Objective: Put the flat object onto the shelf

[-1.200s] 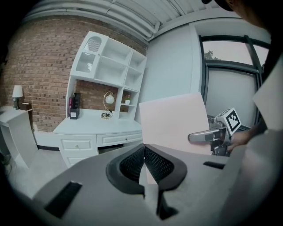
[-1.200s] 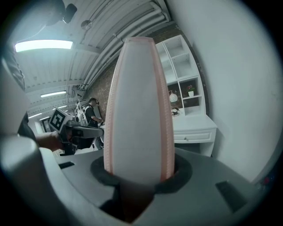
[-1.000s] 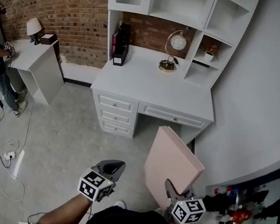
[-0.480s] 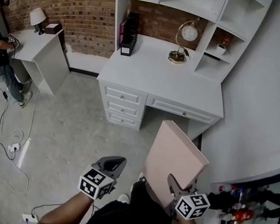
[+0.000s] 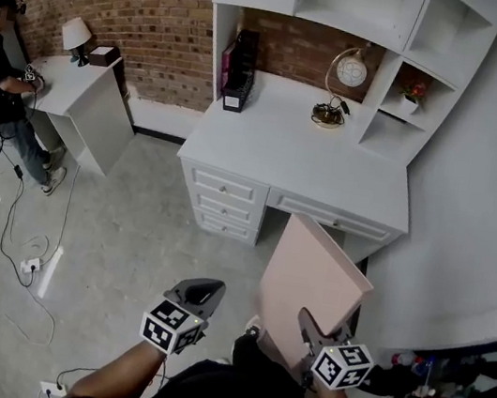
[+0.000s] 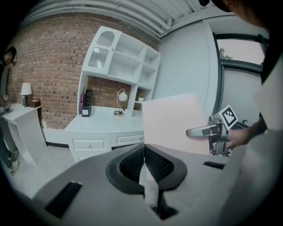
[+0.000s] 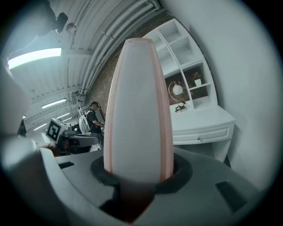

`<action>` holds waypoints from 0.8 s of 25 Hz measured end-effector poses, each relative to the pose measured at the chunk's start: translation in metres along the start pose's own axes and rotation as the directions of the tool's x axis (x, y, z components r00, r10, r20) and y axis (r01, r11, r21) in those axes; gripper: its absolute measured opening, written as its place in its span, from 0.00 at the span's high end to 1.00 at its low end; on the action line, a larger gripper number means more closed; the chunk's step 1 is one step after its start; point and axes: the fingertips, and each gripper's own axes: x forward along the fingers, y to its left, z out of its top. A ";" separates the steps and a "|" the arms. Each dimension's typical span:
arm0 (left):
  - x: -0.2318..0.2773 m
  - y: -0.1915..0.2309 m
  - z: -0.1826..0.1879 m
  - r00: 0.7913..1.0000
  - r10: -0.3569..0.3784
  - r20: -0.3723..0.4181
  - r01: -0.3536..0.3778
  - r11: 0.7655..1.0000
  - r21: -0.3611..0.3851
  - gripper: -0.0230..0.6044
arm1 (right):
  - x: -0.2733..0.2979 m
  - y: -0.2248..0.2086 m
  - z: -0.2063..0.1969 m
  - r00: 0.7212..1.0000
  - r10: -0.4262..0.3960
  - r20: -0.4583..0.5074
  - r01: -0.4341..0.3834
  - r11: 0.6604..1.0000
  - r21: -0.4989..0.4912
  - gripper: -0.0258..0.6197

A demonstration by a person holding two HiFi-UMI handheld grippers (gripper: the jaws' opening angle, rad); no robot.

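Note:
A flat pink book [image 5: 309, 285] stands on edge in my right gripper [image 5: 317, 337], whose jaws are shut on its lower end. The right gripper view shows its pale page edge [image 7: 138, 110] rising straight out of the jaws. My left gripper [image 5: 200, 295] hangs to the book's left, shut with nothing in it; its pads [image 6: 143, 165] meet in the left gripper view, where the pink book [image 6: 174, 121] shows to the right. Ahead stands the white desk [image 5: 297, 164] with its shelf unit [image 5: 358, 8] of open compartments.
On the desk are a black file holder [image 5: 239, 73] and a round clock on a stand [image 5: 342, 86]; a small potted plant [image 5: 412, 91] sits in a side cubby. A person [image 5: 0, 97] stands at a small white table [image 5: 89, 103] with a lamp [image 5: 75, 37] at left. Cables [image 5: 28, 235] trail on the floor.
The desk and shelves have slid down and right in the head view as I come closer. Both grippers keep their places in the view, the book still held.

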 end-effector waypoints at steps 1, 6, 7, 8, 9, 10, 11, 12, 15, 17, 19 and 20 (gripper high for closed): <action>0.007 0.003 0.007 1.000 -0.002 0.004 0.002 1.000 0.008 0.95 | 0.005 -0.004 0.006 1.000 0.005 0.004 -0.005 1.000 -0.006 0.70; 0.045 0.017 0.043 1.000 -0.014 0.008 0.014 0.999 0.046 0.95 | 0.031 -0.030 0.039 1.000 0.010 0.022 -0.009 1.000 -0.021 0.70; 0.052 0.020 0.050 1.000 -0.016 0.011 0.015 0.999 0.051 0.95 | 0.037 -0.036 0.046 1.000 0.011 0.026 -0.011 1.000 -0.021 0.70; 0.060 0.022 0.058 1.000 -0.017 0.015 0.016 0.998 0.055 0.95 | 0.042 -0.042 0.053 0.999 0.014 0.029 -0.013 1.000 -0.022 0.70; 0.067 0.024 0.066 1.000 -0.018 0.019 0.017 0.998 0.059 0.96 | 0.047 -0.047 0.060 0.999 0.017 0.032 -0.016 1.000 -0.024 0.70; 0.074 0.026 0.073 1.000 -0.019 0.022 0.017 0.998 0.061 0.96 | 0.052 -0.052 0.067 0.999 0.021 0.035 -0.020 0.999 -0.026 0.70; 0.081 0.028 0.079 1.000 -0.019 0.025 0.018 0.998 0.061 0.95 | 0.057 -0.057 0.074 0.999 0.025 0.038 -0.024 0.999 -0.029 0.70; 0.087 0.030 0.085 0.999 -0.020 0.026 0.019 0.998 0.060 0.95 | 0.062 -0.061 0.080 0.999 0.030 0.041 -0.028 0.999 -0.030 0.70; 0.102 0.036 0.098 0.999 -0.019 0.026 0.017 0.998 0.057 0.95 | 0.075 -0.071 0.098 0.998 0.046 0.051 -0.045 0.998 -0.032 0.70; 0.110 0.040 0.105 1.000 -0.011 0.024 0.009 0.998 0.056 0.95 | 0.084 -0.076 0.109 0.997 0.057 0.057 -0.055 0.998 -0.033 0.70; 0.121 0.046 0.110 1.000 -0.001 0.022 -0.001 0.999 0.054 0.96 | 0.093 -0.084 0.116 0.996 0.067 0.057 -0.065 0.997 -0.033 0.70; 0.126 0.048 0.111 1.000 0.004 0.022 -0.006 0.999 0.053 0.95 | 0.097 -0.088 0.118 0.996 0.072 0.055 -0.070 0.997 -0.033 0.70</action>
